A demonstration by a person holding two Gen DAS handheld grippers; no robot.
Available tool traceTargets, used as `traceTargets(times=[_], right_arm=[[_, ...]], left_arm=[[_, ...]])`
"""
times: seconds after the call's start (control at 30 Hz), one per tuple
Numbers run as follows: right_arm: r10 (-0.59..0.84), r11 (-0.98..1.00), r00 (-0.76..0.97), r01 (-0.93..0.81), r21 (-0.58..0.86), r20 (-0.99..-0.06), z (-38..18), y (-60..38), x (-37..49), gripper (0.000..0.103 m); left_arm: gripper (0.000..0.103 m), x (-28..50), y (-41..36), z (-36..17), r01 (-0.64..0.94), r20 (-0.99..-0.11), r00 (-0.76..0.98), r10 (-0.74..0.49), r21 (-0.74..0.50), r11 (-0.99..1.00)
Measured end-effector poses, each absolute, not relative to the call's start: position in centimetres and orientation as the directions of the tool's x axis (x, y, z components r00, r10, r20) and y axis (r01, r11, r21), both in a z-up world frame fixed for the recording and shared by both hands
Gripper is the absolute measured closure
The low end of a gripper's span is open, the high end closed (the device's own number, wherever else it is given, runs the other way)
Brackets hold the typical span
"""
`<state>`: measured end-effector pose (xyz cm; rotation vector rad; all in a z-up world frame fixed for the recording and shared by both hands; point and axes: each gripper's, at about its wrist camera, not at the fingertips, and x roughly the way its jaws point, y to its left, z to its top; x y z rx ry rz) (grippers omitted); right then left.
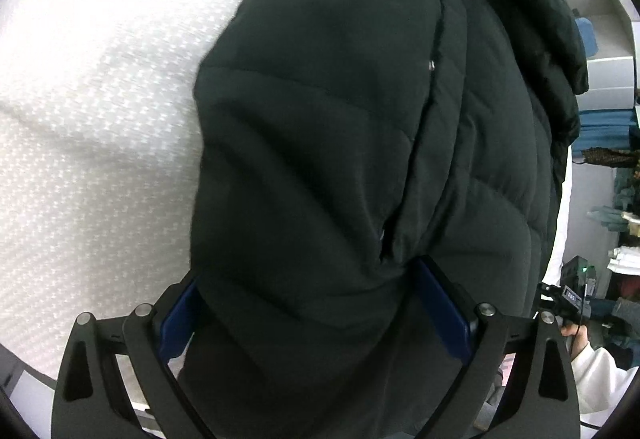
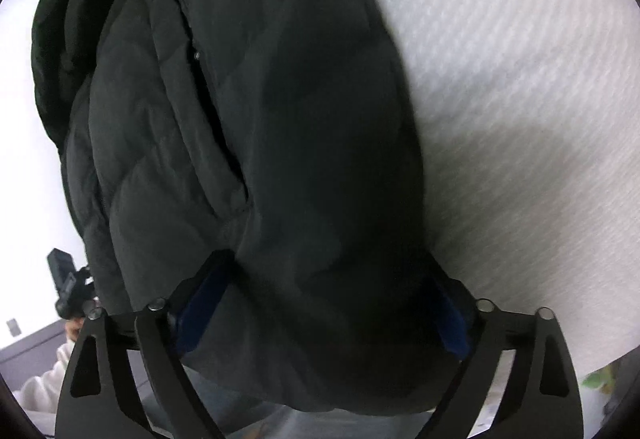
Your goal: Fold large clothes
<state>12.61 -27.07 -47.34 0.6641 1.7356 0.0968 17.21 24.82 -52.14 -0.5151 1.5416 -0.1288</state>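
The 2 grippers are each clamping a thick bunch of the black puffer jacket (image 1: 328, 143) between blue pads: the left gripper (image 1: 320, 303) and right gripper (image 2: 324, 303) are holding its hem so the body is hanging ahead of both, over the white bedding (image 1: 92, 143), likely for folding it evenly.

Both wrist views close over jacket (image 1: 340, 159)

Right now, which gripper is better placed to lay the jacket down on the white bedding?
Neither clearly. The left gripper and right gripper both clamp the black puffer jacket, with white bedding beside each; probably move both together.
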Motion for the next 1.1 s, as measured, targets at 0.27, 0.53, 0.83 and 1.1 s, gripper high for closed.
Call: traceTargets(times=[0.27, 0.53, 0.83, 1.1], right_arm=[[0.609, 0.747, -0.049, 0.370, 0.552, -0.792, -45.8, -24.3, 12.7, 0.009], [0.613, 0.710, 0.102, 0.365, 0.603, -0.784, -41.7, -23.4, 11.8, 0.061], [0.556, 0.757, 0.224, 0.261, 0.599, -0.800, -36.1, -21.2, 11.2, 0.095], [0.586, 0.749, 0.312, 0.144, 0.647, -0.748, -32.2, -22.6, 10.7, 0.096]], left_arm=[[0.017, 17.4, 22.1, -51.8, -0.221, -0.880, 0.054, -0.472, -0.472, 0.854], [0.053, 17.2, 22.4, -50.5, -0.174, -0.839, 0.037, -0.543, -0.541, 0.823], [0.095, 15.6, 23.5, -45.1, -0.180, -0.823, 0.124, -0.554, -0.567, 0.803], [0.101, 12.7, 24.0, -39.3, -0.270, -0.778, 0.287, -0.559, -0.625, 0.732]])
